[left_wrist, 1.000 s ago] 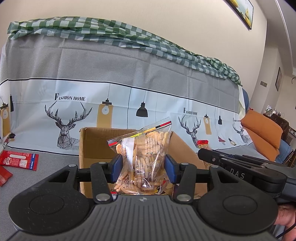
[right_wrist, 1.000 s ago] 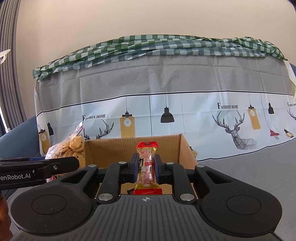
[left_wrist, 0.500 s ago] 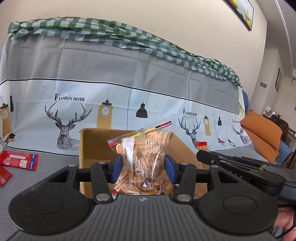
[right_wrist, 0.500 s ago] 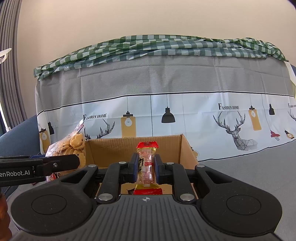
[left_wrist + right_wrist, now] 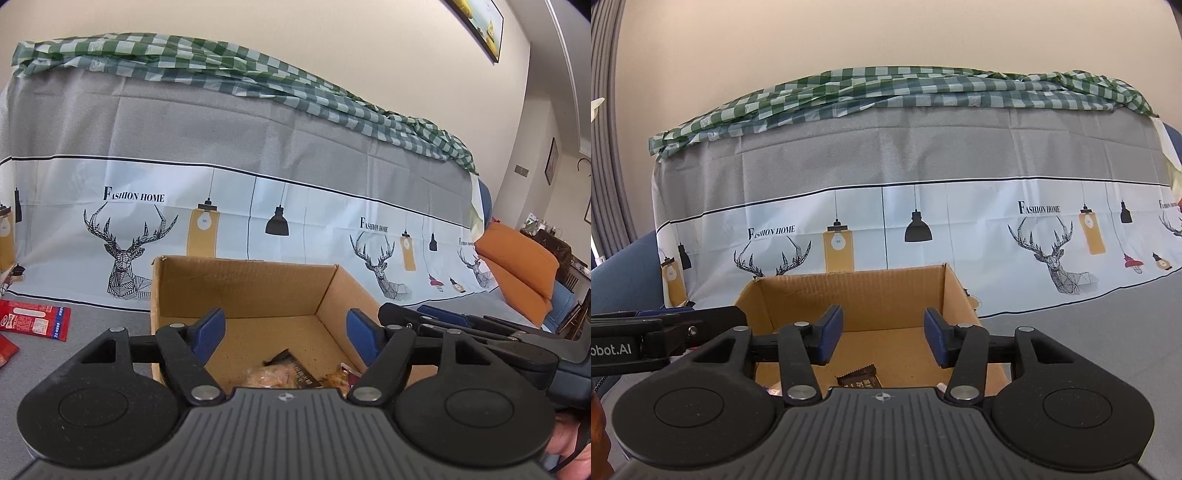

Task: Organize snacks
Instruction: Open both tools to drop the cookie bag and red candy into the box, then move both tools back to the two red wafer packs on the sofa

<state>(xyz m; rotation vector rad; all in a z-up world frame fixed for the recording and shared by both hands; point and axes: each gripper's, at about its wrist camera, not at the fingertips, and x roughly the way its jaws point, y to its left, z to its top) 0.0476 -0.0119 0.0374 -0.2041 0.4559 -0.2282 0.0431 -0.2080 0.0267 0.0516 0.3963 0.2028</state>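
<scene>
dark snack bar (image 5: 860, 377) in box (image 5: 849, 291), lying roughly crosswise

Both wrist views are bright and evenly lit by soft daylight, with only faint shadows inside the cardboard box (image 5: 255, 291) and no harsh glare. Focus is sharp from the near black gripper bodies to the printed cloth (image 5: 960, 229) behind. Fisheye distortion bows straight lines strongly toward the edges, and the corners darken into a black vignette.

the cardboard box (image 5: 243, 284) stands open-topped, its floor mostly bare beyond the snack packets (image 5: 280, 373), walls hemming every side.
</scene>
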